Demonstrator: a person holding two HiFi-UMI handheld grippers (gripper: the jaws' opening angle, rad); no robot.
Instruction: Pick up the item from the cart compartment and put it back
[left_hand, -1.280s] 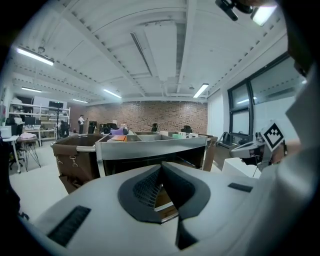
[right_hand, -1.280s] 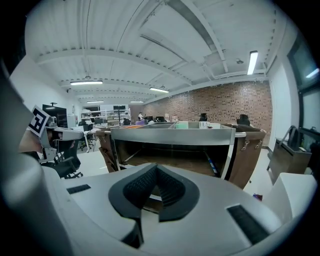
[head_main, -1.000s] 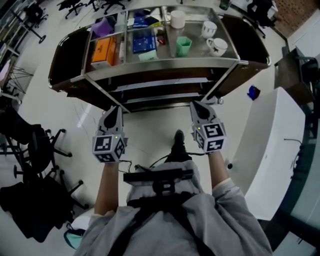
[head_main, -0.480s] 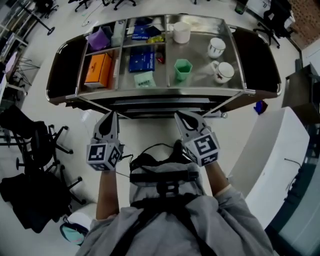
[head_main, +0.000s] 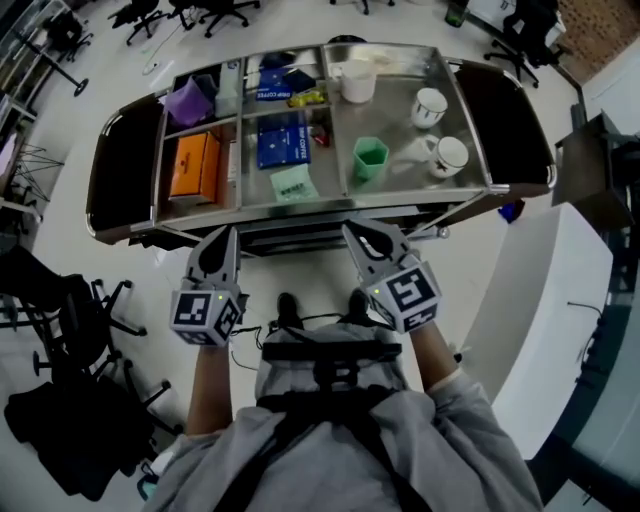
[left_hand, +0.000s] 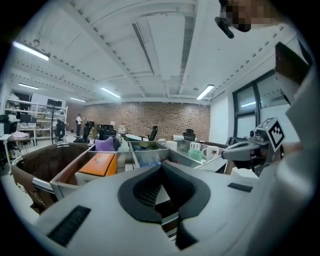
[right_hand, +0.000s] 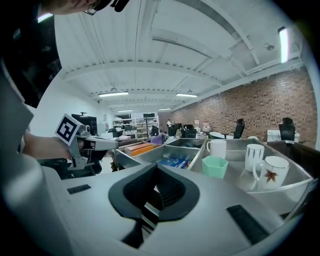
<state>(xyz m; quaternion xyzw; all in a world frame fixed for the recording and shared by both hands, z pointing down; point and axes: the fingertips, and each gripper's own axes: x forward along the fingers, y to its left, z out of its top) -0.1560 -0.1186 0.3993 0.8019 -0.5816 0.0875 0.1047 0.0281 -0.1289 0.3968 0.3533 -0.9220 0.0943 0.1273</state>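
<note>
While left gripper (head_main: 228, 233) and right gripper (head_main: 353, 231) are closed, empty, cart (head_main: 398, 118) just beyond both

The steel cart (head_main: 120, 165) with its divided top tray (head_main: 405, 135) came to fill more of the head view. It was now seen from more nearly overhead, so its lower shelves (head_main: 295, 240), plain a second before, slipped mostly out of sight under the tray. The left gripper (head_main: 224, 236) and the right gripper (head_main: 357, 232) drew in, and their tips ended at the cart's near rail (head_main: 300, 210) in that view. The right gripper also turned, from pointing straight up the picture to slanting up and leftward. A second dark shoe (head_main: 287, 308) appeared beside the first dark shoe (head_main: 357, 302).
</note>
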